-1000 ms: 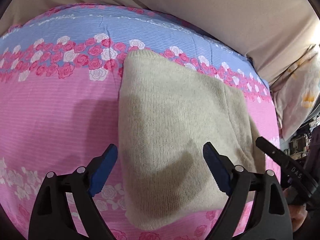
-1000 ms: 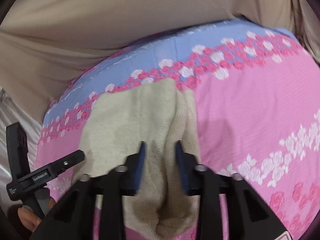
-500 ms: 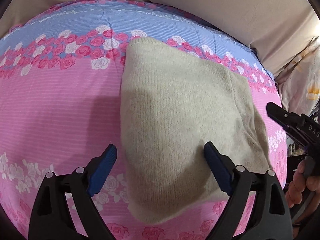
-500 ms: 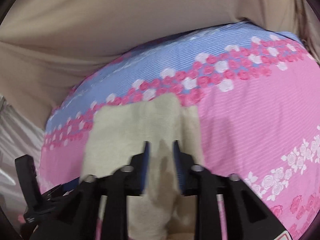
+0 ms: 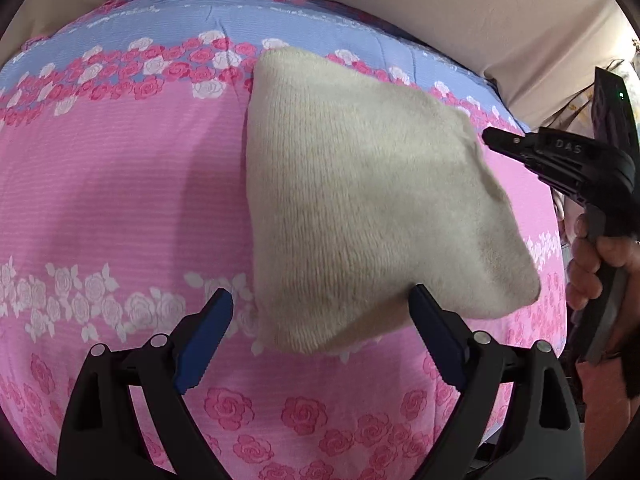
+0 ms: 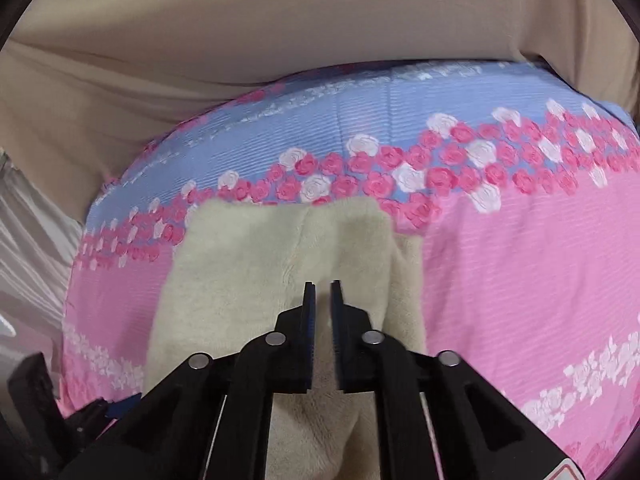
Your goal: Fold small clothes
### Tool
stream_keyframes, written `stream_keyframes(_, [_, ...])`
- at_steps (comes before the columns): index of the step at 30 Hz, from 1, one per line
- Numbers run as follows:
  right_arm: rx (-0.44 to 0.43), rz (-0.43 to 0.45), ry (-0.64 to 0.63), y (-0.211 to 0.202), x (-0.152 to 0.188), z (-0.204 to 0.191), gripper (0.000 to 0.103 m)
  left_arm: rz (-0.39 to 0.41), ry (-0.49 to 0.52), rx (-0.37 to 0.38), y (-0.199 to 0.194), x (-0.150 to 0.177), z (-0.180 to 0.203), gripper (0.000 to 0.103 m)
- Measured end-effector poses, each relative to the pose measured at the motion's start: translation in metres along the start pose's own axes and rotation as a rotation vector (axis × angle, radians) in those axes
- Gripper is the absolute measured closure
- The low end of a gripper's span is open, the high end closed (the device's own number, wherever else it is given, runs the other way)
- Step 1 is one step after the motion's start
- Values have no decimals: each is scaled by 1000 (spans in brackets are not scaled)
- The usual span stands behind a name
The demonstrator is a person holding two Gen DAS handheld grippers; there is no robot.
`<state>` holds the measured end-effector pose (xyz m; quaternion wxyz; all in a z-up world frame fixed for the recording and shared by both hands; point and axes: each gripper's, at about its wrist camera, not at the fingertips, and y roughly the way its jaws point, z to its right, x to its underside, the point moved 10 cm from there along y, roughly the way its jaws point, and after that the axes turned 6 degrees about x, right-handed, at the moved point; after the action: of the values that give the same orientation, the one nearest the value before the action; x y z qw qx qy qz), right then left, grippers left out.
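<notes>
A beige knit garment [image 5: 360,200] lies folded on the pink rose-print bedsheet [image 5: 120,200]. Its far corner reaches the blue band. My left gripper [image 5: 320,294] hangs wide open over the garment's near edge, with one blue pad on each side and nothing gripped. In the left wrist view my right gripper [image 5: 490,140] sits off the garment's right edge, held by a person's hand [image 5: 592,256]. In the right wrist view the right gripper [image 6: 322,288] hovers above the garment [image 6: 248,264]. Its jaws are closing to a narrow gap, and no cloth is pinched between them.
Plain beige fabric [image 6: 280,40] rises behind the bed's far edge. A pale patterned pillow [image 5: 580,108] lies at the far right in the left wrist view. Pink sheet spreads to the left of the garment and on the near side.
The right gripper let go of the fold it held and drew away to the garment's right. Its jaws now stand narrower. The left gripper pulled back toward the near edge, still open.
</notes>
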<state>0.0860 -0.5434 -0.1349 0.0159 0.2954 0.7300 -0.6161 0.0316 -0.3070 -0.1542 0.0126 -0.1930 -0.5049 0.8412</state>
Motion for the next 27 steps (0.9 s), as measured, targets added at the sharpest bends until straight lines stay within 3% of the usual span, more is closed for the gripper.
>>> stream_keyframes(1, [-1,-16,25,2,10,6,61,-9,-7,3,2,5,-1,16])
stream_keyframes(5, [-69,-103,57,22,47,3,62,-30,1,-11,7,15,-3,16])
stream_keyframes(6, [-70,-102,33,28,50,-3,76,-34,1,-15,9,16,-4,16])
stream_keyframes(7, [-64,-90,9,28,47,-7,93,-38,-1,-15,10,17,-4,16])
stream_keyframes(11, [-54,101,-65,-25,1,-24,95,-22,12,-19,6,13,1,16])
stream_keyframes(13, [-25,139,-109,-34,-12,-23,95,-12,25,-29,6,10,3,16])
stream_keyframes(14, [15,116,-122,-22,-12,-15,95,-9,28,-33,6,10,3,15])
stream_keyframes(16, [111,-46,-171,31,15,5,94,-14,26,-38,10,10,1,15])
stream_keyframes(17, [126,-82,-179,46,28,10,93,-22,26,-49,14,11,-1,15])
stream_keyframes(19, [109,-6,-143,30,26,8,89,-43,20,-51,13,14,-2,15])
stream_keyframes(22, [68,123,-67,-22,11,0,89,6,0,1,-11,6,5,15])
stream_keyframes(23, [49,147,-68,-35,9,-5,89,39,-22,53,-26,-2,11,15])
stream_keyframes(27, [-16,121,-108,-49,28,-26,92,97,-94,171,-42,-31,24,12])
